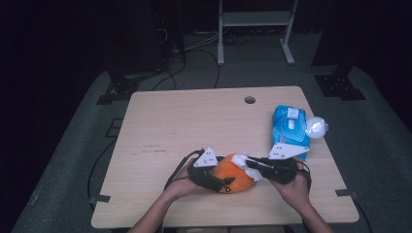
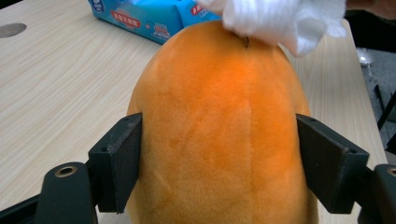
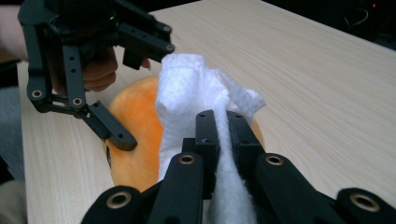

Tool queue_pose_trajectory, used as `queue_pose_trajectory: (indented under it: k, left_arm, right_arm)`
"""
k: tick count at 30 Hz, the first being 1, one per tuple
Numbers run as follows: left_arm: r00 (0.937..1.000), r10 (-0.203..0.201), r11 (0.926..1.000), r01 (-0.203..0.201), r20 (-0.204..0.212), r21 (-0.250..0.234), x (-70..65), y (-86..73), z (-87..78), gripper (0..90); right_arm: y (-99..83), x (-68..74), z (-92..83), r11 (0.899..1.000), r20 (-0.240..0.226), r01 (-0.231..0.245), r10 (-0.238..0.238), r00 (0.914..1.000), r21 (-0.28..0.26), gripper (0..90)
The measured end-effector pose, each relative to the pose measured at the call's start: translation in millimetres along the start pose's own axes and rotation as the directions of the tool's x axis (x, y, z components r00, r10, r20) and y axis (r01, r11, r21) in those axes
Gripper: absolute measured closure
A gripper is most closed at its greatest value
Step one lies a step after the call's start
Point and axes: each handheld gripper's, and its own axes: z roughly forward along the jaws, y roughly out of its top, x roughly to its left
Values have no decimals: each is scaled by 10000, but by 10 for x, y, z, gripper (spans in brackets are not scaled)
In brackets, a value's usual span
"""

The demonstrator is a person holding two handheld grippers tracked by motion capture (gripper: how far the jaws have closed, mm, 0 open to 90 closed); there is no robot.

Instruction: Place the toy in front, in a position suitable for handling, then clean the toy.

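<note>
The step in hand looks like wiping the orange plush toy (image 1: 233, 178) with a white wipe (image 1: 243, 161). The toy lies on the surface (image 1: 184, 121) close to its near edge, about in the middle of that edge. The left hand-held gripper (image 2: 218, 163) has its jaws on both sides of the toy; in the left gripper view the pads stand against the plush, so I judge it is grasping the toy to keep it steady. The right hand-held gripper (image 3: 218, 126) is clenched on the wipe, and the bunched free end of the wipe rests on the top of the toy. A blue pack of wipes (image 1: 290, 130) lies near the right edge of the surface.

The next move, I think, calls for dragging the wipe across the plush with light pressure while the left side keeps holding, so the toy does not roll or slide toward the near edge.
</note>
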Motion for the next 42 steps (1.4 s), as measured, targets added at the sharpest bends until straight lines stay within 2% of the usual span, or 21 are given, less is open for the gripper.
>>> queue_pose_trajectory:
  k: [6, 7, 9, 10, 12, 14, 15, 16, 17, 21, 22, 23, 30, 32, 33, 35, 36, 37, 38, 39, 42]
  left_arm:
    - [9996, 215, 9995, -210, -189, 218, -58, 57, 33, 202]
    - [9994, 197, 9997, -192, -279, 179, -97, 77, 48, 200]
    - [9991, 210, 9996, -202, -381, 217, -123, 91, 56, 198]
    - [9987, 289, 9993, -278, -421, 262, -133, 98, 52, 196]
    - [9989, 308, 9993, -301, -353, 217, -124, 95, 46, 189]
    - [9998, 190, 9998, -190, -103, 56, -81, 80, 28, 175]
    - [10000, 73, 10000, -73, 11, -37, -59, 75, 21, 106]
    - [9995, -256, 9993, 261, 178, -256, -21, 68, 11, 106]
    - [9990, -397, 9986, 405, 226, -332, 3, 59, 4, 81]
    - [9966, -722, 9969, 734, 406, -289, 64, 11, -1, 57]
    - [9970, -589, 9980, 600, 493, -220, 72, 2, -12, 112]
    - [9970, -589, 9980, 600, 493, -220, 72, 2, -12, 121]
    - [9992, -359, 9993, 361, 177, -83, 15, 45, 22, 126]
    - [9999, -37, 9999, 39, -140, 122, -41, 76, 51, 127]
    - [9999, -37, 9999, 39, -140, 122, -41, 76, 51, 129]
    - [9997, 57, 9999, -55, -233, 112, -58, 82, 57, 144]
    - [9997, 57, 9999, -55, -233, 112, -58, 82, 57, 158]
    - [9997, 75, 9999, -73, -242, 85, -50, 72, 46, 170]
    - [9997, 75, 9999, -73, -242, 85, -50, 72, 46, 181]
    - [9999, -127, 9999, 127, -103, -13, -11, 48, 31, 181]
    - [9999, -130, 9998, 131, 77, -129, 18, 31, 20, 162]
  right_arm:
    - [9, 39, 37, 9999, 131, 146, -146, 9998, 32, 837]
    - [36, 94, 71, 9998, -164, 181, -182, 9997, -56, 838]
    - [46, 122, 85, 9998, -279, 194, -196, 9994, -54, 838]
    - [78, 181, 104, 9990, -292, 434, -432, 9986, 76, 838]
    - [82, 175, 98, 9989, -290, 447, -443, 9986, 102, 838]
    - [69, 124, 75, 9995, -324, 324, -322, 9990, 57, 837]
    - [32, 58, 58, 9999, -233, 105, -103, 9997, 86, 838]
    - [32, 58, 58, 9999, -233, 105, -103, 9997, 86, 838]
    - [12, 17, 47, 9999, -224, -57, 60, 9997, 111, 838]
    - [-7, -51, 29, 9994, -163, -326, 328, 9993, 142, 838]
    - [-19, -70, 39, 9989, -229, -453, 457, 9987, 152, 838]
    - [-19, -70, 39, 9989, -229, -453, 457, 9987, 152, 838]
    - [-11, -67, 50, 9990, -200, -362, 367, 9991, 271, 843]
    - [34, 21, 40, 9998, -158, -96, 98, 9998, 152, 844]
    - [34, 21, 40, 9998, -158, -96, 98, 9998, 152, 844]
    - [93, 167, 69, 9990, -235, 418, -414, 9989, 140, 843]
    - [93, 167, 69, 9990, -235, 418, -414, 9989, 140, 843]
    - [117, 204, 92, 9970, -115, 728, -725, 9973, 264, 843]
    - [117, 204, 92, 9970, -115, 728, -725, 9973, 264, 843]
    - [109, 140, 92, 9981, -97, 571, -569, 9983, 229, 843]
    - [79, 59, 72, 9991, 63, 362, -363, 9993, 226, 843]
